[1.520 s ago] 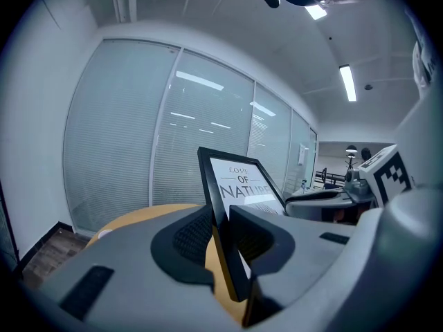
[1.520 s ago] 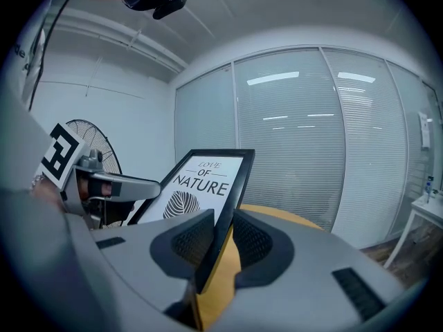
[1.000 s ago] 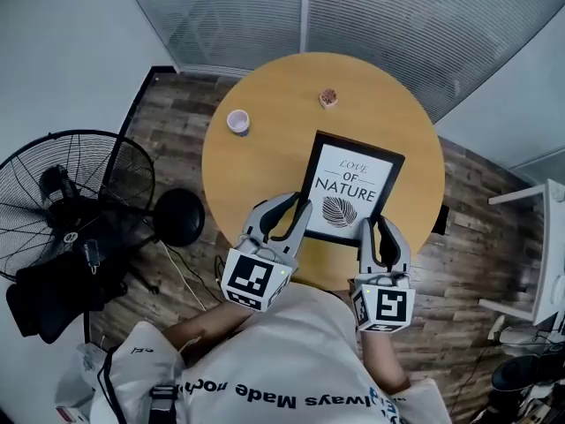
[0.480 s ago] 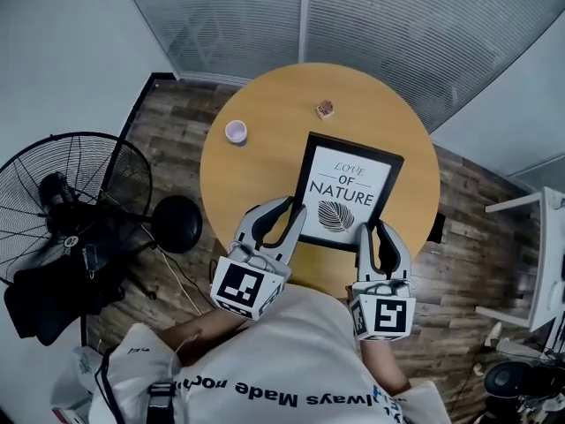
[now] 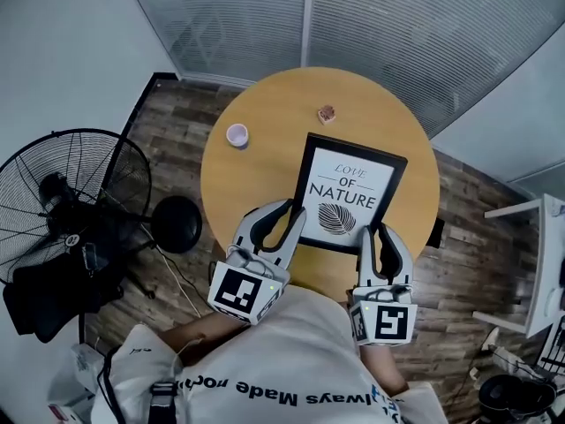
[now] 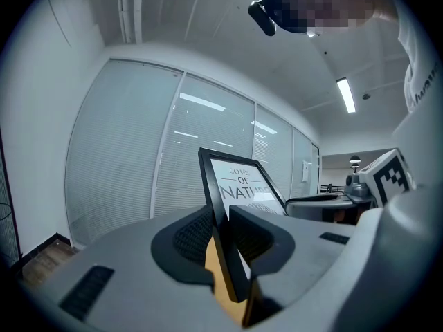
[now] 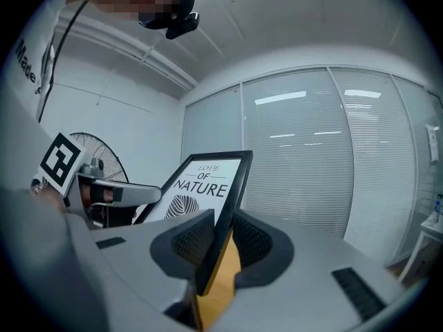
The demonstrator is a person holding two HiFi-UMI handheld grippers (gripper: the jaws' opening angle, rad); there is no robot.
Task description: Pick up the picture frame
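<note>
The picture frame [image 5: 347, 193], black-edged with a white "LOVE OF NATURE" print, is held over the round wooden table [image 5: 265, 162]. My left gripper [image 5: 296, 216] is shut on the frame's near left corner, and my right gripper [image 5: 374, 233] is shut on its near right corner. In the left gripper view the black edge [image 6: 223, 244] runs between the two dark pads of the left gripper [image 6: 225, 235]. The right gripper view shows the same: the frame [image 7: 208, 185] rises out of the right gripper [image 7: 220, 239], whose pads press on its rim.
A small pale cup [image 5: 237, 135] and a small brownish object [image 5: 327, 113] stand on the table's far part. A black standing fan [image 5: 75, 197] and a dark round stool [image 5: 177, 219] are on the floor to the left. White furniture [image 5: 538, 263] stands at the right.
Both grippers have risen a little with the frame gripped between them. The cup and the small object have kept their places on the table.
</note>
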